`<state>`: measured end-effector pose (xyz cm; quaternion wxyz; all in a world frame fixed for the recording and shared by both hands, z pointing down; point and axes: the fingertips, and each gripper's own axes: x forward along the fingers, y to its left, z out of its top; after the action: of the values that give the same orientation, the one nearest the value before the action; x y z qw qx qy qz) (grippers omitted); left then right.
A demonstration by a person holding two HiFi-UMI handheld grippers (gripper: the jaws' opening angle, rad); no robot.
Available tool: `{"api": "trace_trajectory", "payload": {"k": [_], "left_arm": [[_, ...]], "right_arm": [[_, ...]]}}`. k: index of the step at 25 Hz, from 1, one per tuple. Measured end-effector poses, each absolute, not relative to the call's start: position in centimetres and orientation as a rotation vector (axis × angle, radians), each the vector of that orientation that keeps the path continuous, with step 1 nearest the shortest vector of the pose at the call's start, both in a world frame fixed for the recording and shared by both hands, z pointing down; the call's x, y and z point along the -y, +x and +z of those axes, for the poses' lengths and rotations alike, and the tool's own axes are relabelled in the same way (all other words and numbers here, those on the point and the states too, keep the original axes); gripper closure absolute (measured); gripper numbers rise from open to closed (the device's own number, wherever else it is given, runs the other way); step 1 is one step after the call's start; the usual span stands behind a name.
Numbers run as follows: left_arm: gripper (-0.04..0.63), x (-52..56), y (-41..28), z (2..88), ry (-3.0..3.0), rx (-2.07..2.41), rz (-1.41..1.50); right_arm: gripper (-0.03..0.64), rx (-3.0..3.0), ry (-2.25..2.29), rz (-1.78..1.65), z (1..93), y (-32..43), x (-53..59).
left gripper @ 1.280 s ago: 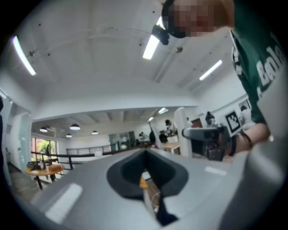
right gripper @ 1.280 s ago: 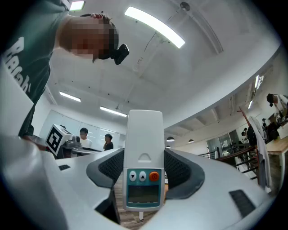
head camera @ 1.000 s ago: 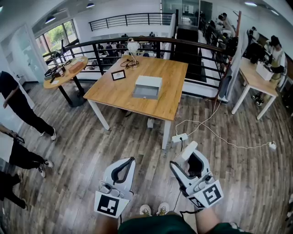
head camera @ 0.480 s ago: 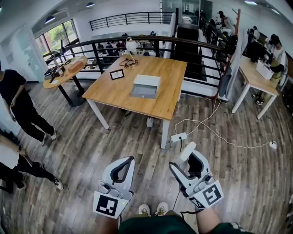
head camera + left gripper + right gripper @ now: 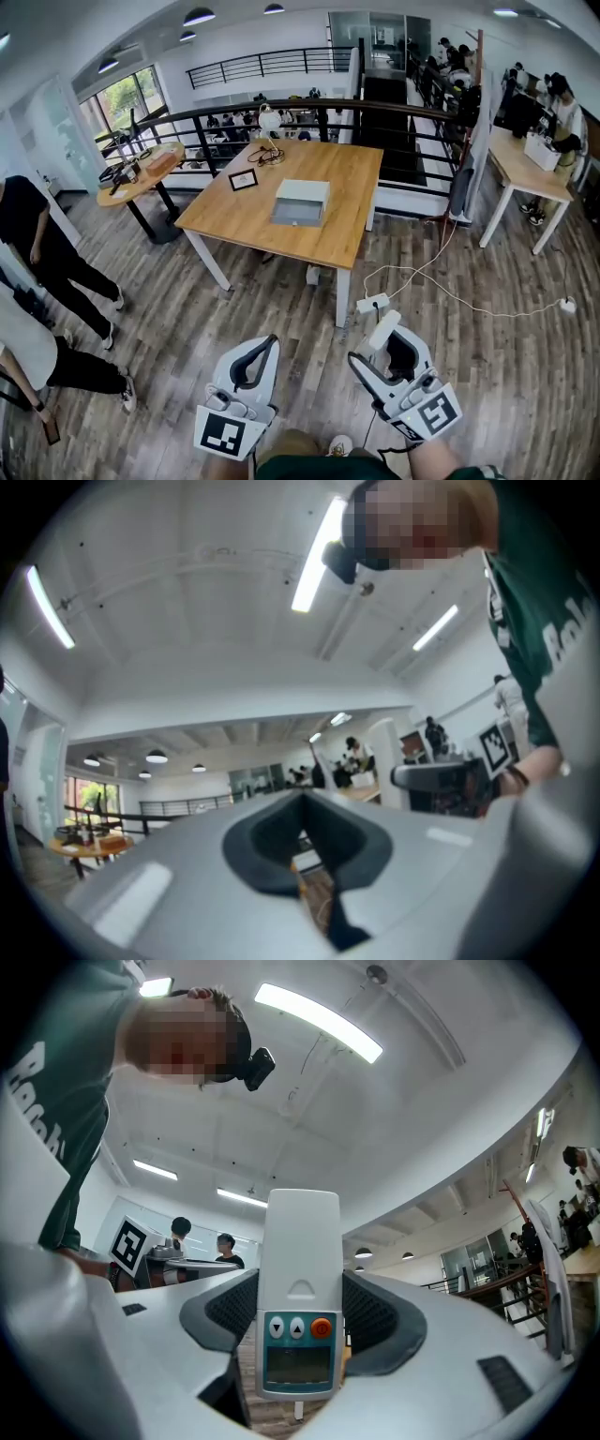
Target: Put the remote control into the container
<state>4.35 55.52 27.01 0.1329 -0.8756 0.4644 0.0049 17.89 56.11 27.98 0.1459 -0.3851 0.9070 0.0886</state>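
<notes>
**Head view.**
- Container point(image 5: 300, 202): pale open box on the wooden table point(image 5: 234, 202), well ahead of both grippers across a stretch of plank floor. Its grey inside faces up.
- Right gripper point(image 5: 384, 350): low in frame, right of centre, jaws pinching the remote control point(image 5: 382, 329). The white body sticks out past the jaw tips, with its free end leaning ahead and a little left, roughly toward the table.
- Left gripper point(image 5: 269, 341): low in frame, left of centre, jaws pressed together and carrying nothing.
- Relation: the container lies straight ahead, between the lines of the two grippers. Neither is clearly nearer, but only the right one bears the load.
- Power strip point(image 5: 372, 303): on the floor between the right gripper and the table, with a white cable trailing off right.

**Left gripper view.**
- Left gripper point(image 5: 302, 797): dark pads meet at the tip, leaving an empty loop behind them. No object is held.
- Container: cannot be made out here.

**Right gripper view.**
- Remote control point(image 5: 300, 1269): clamped between the ribbed pads point(image 5: 232, 1309), its long axis running along the jaws. The display and three buttons sit at the near end; the plain end projects beyond the tips.
- Right gripper point(image 5: 300, 1312): closed on the remote's two long sides, grip square and centred.
- Judgement: the coming move is a forward carry to the table, then a plain-end-first lowering into the box.
</notes>
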Motion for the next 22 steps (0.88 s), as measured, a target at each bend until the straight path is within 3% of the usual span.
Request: {"api": "trace_trajectory", "payload": {"k": [22], "left_arm": [[0.6,-47.6,2.2,26.9,-2.519,-1.363,0.0]], "right_arm": [[0.328,-2.608,-1.098,0.267,27.6,15.1,-49.0]]}}
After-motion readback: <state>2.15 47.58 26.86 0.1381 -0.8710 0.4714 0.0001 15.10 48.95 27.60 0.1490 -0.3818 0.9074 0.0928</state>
